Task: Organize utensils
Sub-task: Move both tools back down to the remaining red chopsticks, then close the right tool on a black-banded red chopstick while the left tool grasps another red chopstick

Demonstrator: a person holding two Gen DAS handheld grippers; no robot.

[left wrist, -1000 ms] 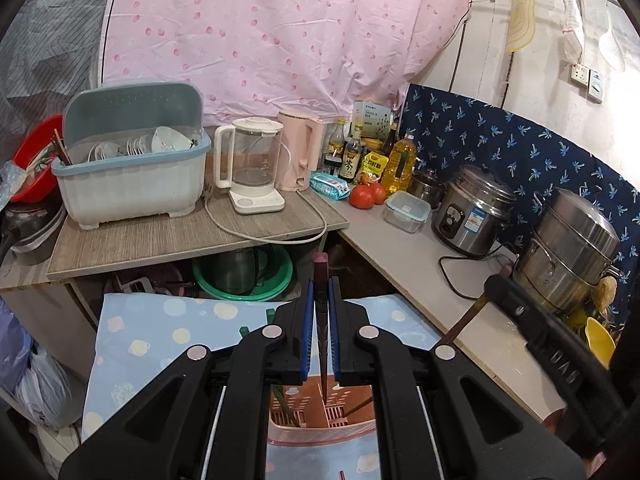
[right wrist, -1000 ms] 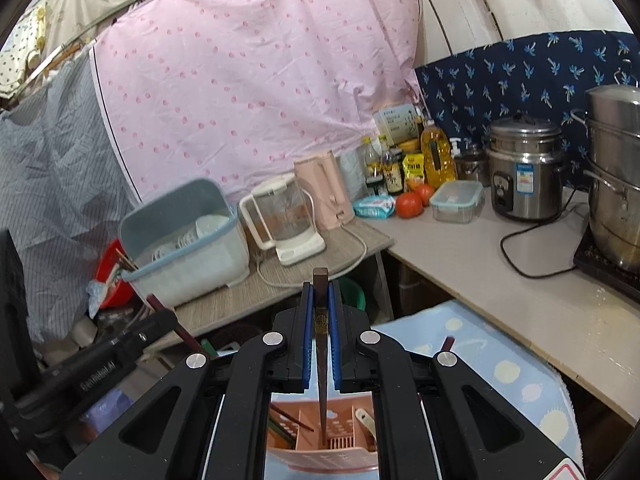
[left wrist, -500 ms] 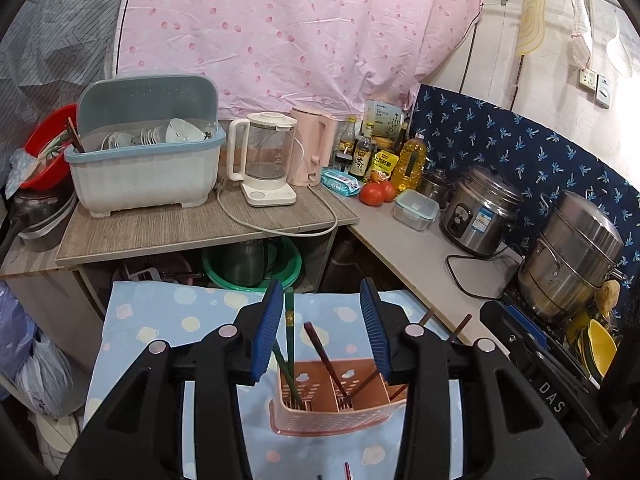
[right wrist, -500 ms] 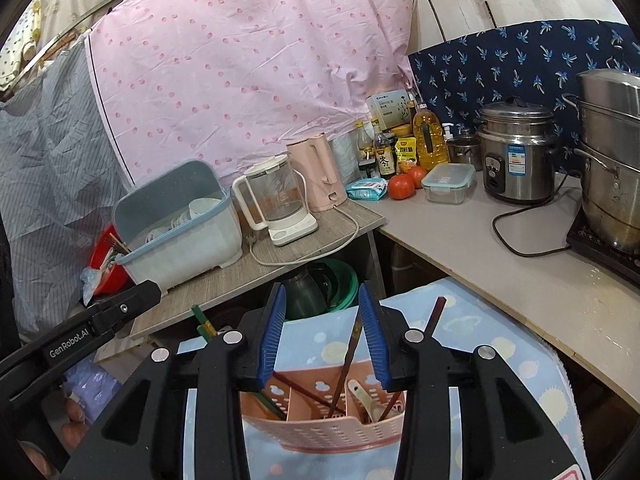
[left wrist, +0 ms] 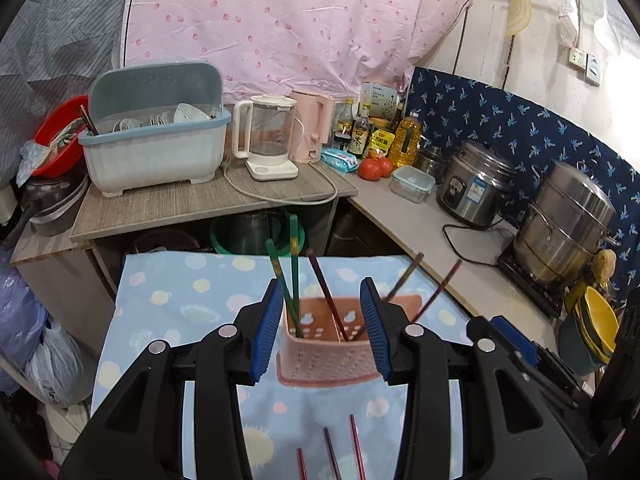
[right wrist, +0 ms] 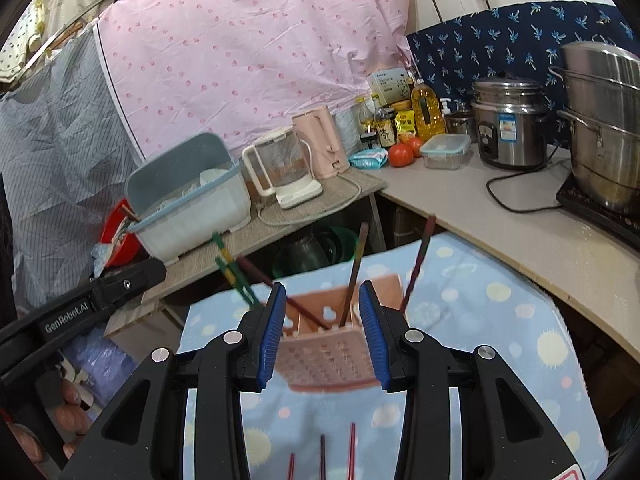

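We take the pink holder (left wrist: 326,344) as our landmark: a slotted plastic basket standing on the blue spotted cloth (left wrist: 168,304) that covers the surface. Both tools hang just short of it on our side, the left gripper (left wrist: 325,334) and the right gripper (right wrist: 323,334) each with jaws spread wide and nothing between them, so that the holder shows in the gap of each. Three loose chopsticks (left wrist: 354,450) lie flat on the cloth on the near side of the holder, side by side and a little apart, their far ends pointing towards it; these look to us like the next pieces to put away. We judge them light, stiff and thin, with a smooth finish that could roll or slip in the pads, so we would pinch one across its shaft near the middle or a little towards the thick end, square to the jaws. Lying so flat, they leave little room for a pad to get under. The holder itself looks light and easily nudged or tipped. Inside it, two green chopsticks (left wrist: 290,276) lean in the left compartment, dark red ones (left wrist: 326,294) stand in the middle, and more brown-red sticks (left wrist: 436,290) slant out to the right. We cannot tell exactly how many compartments the dividers make, nor what lies at the bottom.
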